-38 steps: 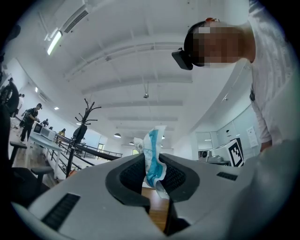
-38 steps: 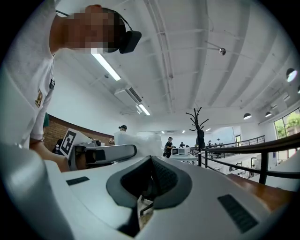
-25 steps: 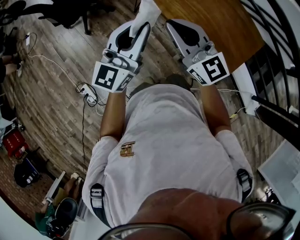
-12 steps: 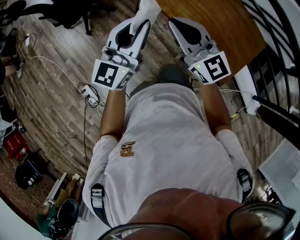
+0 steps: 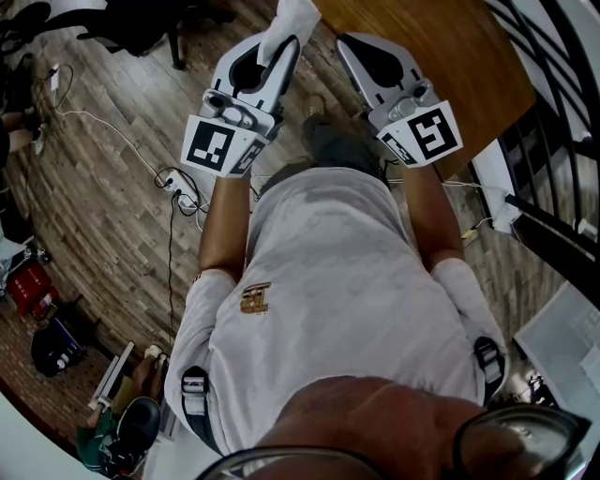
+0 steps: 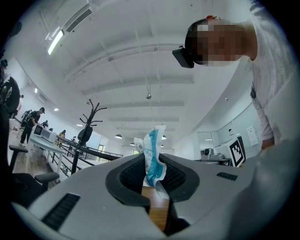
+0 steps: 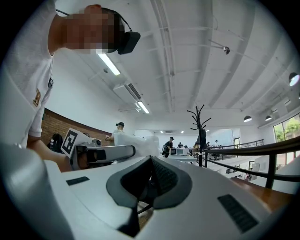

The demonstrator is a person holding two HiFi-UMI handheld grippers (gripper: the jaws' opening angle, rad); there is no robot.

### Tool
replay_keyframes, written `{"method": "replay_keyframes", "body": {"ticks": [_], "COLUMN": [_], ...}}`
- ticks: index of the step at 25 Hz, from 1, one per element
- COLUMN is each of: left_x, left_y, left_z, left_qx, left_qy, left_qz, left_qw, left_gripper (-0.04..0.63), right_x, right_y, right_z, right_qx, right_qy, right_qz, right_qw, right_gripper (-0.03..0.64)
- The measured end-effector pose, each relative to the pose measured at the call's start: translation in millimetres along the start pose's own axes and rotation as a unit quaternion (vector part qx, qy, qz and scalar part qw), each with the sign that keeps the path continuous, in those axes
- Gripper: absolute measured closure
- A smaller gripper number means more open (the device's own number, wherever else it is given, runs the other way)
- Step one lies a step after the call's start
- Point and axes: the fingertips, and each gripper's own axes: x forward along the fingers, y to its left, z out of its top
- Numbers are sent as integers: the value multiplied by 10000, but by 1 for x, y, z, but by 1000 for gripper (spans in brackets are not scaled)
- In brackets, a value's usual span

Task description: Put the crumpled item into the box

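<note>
The left gripper (image 5: 285, 52) is clamped on the crumpled item (image 5: 294, 19), a white and blue scrap. In the left gripper view the item (image 6: 153, 157) stands upright between the pads, pinched at its lower half, and its top sticks out past the jaw tips. The gripper (image 6: 153, 165) points slightly upward, toward the ceiling and a coat rack (image 6: 88, 127).

The right gripper (image 5: 353, 49) is just beside the left, the two pointing the same way. In its own view the jaws (image 7: 151, 161) are together with nothing between them. That view also shows the left gripper (image 7: 125, 151) off to its left, with the white item (image 7: 138, 142) at its tip.

In the head view both grippers are out in front of the person's white shirt (image 5: 328, 300). The item hangs at the edge of a wooden table (image 5: 441, 47), above a plank floor (image 5: 103, 216). A dark bag (image 5: 52, 349) sits on the floor at the left edge; its contents cannot be made out. A power strip (image 5: 174, 184) with cables lies nearer the person.
</note>
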Motion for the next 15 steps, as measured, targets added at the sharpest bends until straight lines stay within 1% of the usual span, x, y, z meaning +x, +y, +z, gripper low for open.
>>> {"method": "replay_keyframes", "body": {"ticks": [4, 15], "left_x": [17, 85], "left_y": [12, 85], "left_z": [-4, -24], "left_qx": [3, 35], "left_qy": [36, 167], "left_qz": [9, 63], "left_qw": [10000, 9998], "left_gripper": [520, 520], "right_x": [9, 68], "right_y": [-18, -101], "right_z": [-4, -24], "right_qx": [4, 35], "right_qy": [26, 100], "right_qz": [17, 34], "right_qw": [10000, 9999], "right_gripper": [584, 584]}}
